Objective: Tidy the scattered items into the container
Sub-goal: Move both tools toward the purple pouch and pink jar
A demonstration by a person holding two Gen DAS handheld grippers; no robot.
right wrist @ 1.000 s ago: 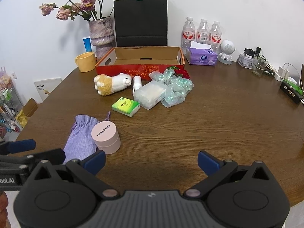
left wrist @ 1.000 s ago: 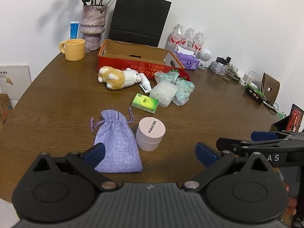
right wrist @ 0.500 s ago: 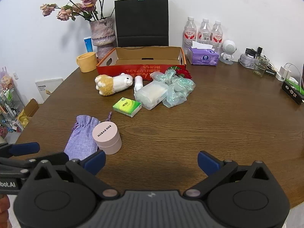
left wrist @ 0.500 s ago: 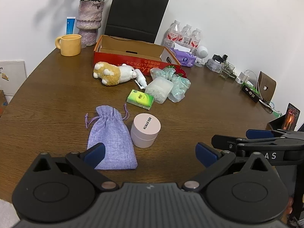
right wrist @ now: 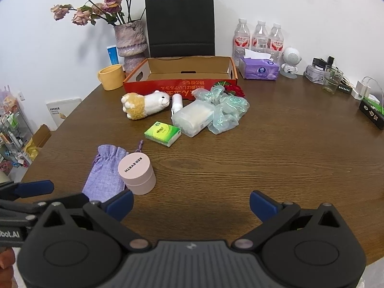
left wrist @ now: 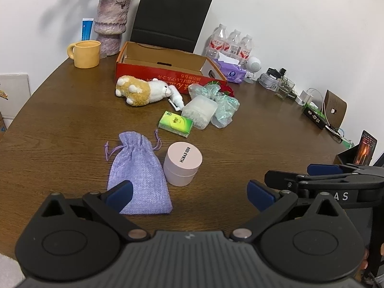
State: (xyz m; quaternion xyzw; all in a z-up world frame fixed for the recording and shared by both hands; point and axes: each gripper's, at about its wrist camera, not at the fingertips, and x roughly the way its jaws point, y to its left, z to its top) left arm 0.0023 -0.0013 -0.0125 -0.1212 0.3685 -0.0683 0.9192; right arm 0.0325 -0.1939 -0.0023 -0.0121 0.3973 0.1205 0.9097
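Observation:
An open red cardboard box (left wrist: 168, 78) (right wrist: 180, 85) stands at the back of the round wooden table. In front of it lie a plush alpaca (left wrist: 141, 90) (right wrist: 144, 103), a small white bottle (left wrist: 176, 98), a clear plastic tub (left wrist: 200, 111) (right wrist: 193, 118), crinkled cellophane (right wrist: 226, 111) and a green packet (left wrist: 175, 123) (right wrist: 162, 133). Nearer lie a lilac drawstring pouch (left wrist: 138, 170) (right wrist: 105, 175) and a pink round jar (left wrist: 183, 163) (right wrist: 137, 176). My left gripper (left wrist: 189, 195) hovers open just short of pouch and jar. My right gripper (right wrist: 190, 204) is open, holding nothing, to the jar's right.
Behind the box stand a black paper bag (right wrist: 180, 24), a vase of dried roses (right wrist: 130, 40), a yellow mug (left wrist: 86, 54) and water bottles (right wrist: 259, 38). A purple tissue pack (right wrist: 260, 69), a small white robot figure (right wrist: 291, 61) and cables line the right edge.
The left wrist view has pulled back and tilted a little, so the pouch and jar sit slightly higher and farther. The right view barely shifted. Nothing on the table moved.

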